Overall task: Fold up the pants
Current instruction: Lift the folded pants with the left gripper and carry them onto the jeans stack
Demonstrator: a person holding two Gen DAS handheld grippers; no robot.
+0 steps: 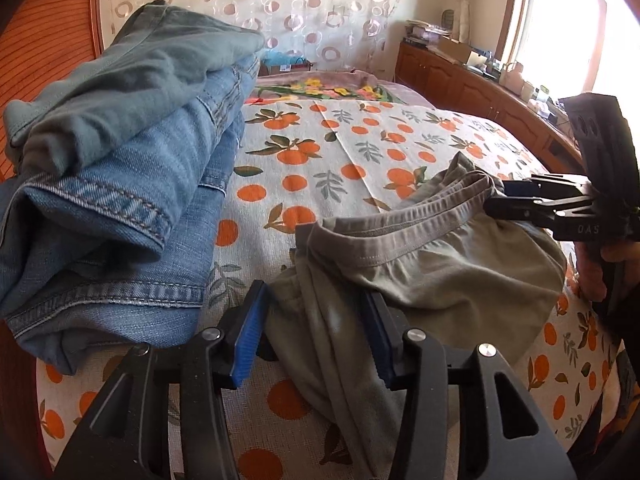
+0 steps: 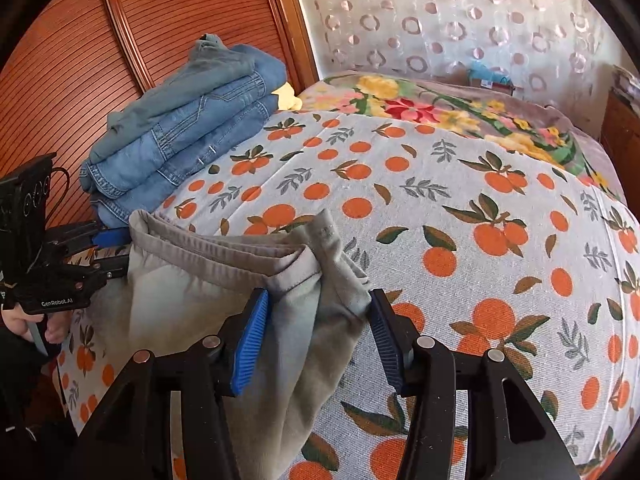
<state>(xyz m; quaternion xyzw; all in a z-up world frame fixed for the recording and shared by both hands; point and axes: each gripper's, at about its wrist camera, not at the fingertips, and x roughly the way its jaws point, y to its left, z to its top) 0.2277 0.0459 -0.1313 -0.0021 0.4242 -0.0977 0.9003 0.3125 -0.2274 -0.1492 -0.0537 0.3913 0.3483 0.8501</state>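
The grey-green cotton pants [image 1: 400, 276] lie near the bed's front edge, bunched and seemingly only partly folded, beside the finished stack of folded blue jeans [image 1: 120, 184], while left gripper [image 1: 316, 344] and right gripper [image 2: 320, 340] straddle the cloth with jaws parted, pressing nothing.

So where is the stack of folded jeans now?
The stack of folded jeans lies at the bed's far left corner in the right wrist view, against the wooden headboard, just beyond the grey pants.

Grey pants [image 1: 420, 276]: soft matt knit cloth. Jeans stack [image 1: 120, 200] at 10 o'clock: rough denim (visible stitching). Bedsheet [image 1: 360, 152]: coarse woven. Headboard [image 2: 80, 60]: glossy ribbed wood.
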